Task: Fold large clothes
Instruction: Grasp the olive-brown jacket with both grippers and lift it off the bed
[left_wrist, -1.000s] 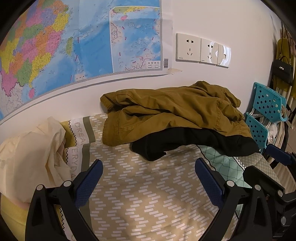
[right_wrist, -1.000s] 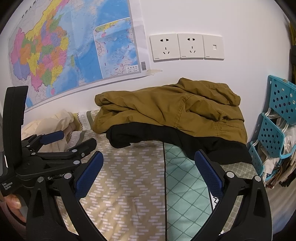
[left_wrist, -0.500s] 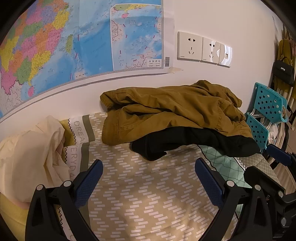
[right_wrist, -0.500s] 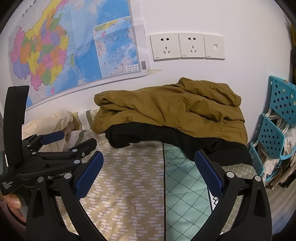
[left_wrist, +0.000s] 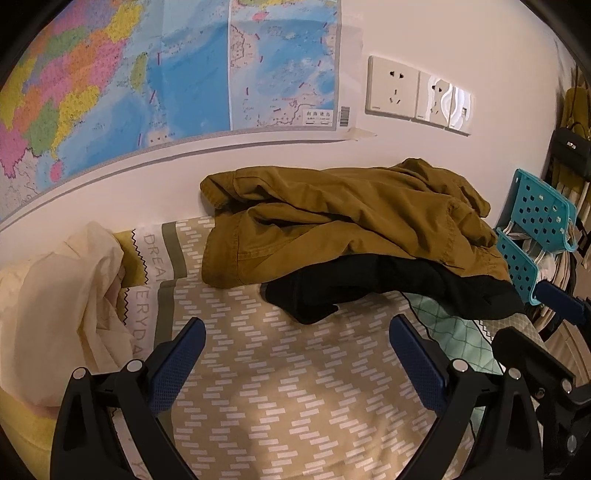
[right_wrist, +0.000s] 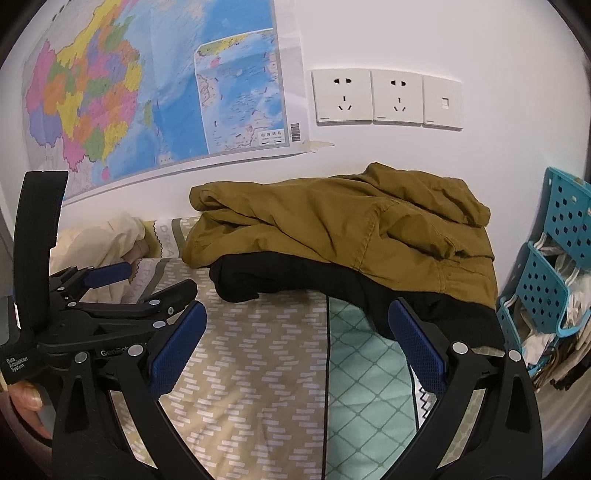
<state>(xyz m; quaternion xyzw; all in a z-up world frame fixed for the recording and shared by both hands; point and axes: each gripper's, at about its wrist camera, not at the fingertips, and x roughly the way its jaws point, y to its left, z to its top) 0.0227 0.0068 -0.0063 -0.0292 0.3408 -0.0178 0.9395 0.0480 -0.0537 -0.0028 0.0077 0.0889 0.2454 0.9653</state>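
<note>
A crumpled mustard-brown jacket (left_wrist: 351, 218) (right_wrist: 343, 225) lies heaped against the wall at the far side of the bed, on top of a black garment (left_wrist: 373, 288) (right_wrist: 295, 275) that pokes out below it. My left gripper (left_wrist: 295, 338) hovers open over the patterned bedspread (left_wrist: 280, 373), short of the clothes, nothing between its blue pads. My right gripper (right_wrist: 293, 319) is open too, just short of the black garment. The left gripper (right_wrist: 147, 280) shows at the left edge of the right wrist view, with a thumb (right_wrist: 26, 395) on its handle.
A cream sheet (left_wrist: 55, 314) is bunched at the left. A teal perforated rack (left_wrist: 535, 229) (right_wrist: 554, 266) with hangers stands at the bed's right end. A map (left_wrist: 147, 85) and wall sockets (right_wrist: 384, 98) hang above. The bedspread turns teal (right_wrist: 369, 384) on the right.
Both grippers have edged slightly forward toward the pile of clothes. Both stay open, and the clothes have not moved.
</note>
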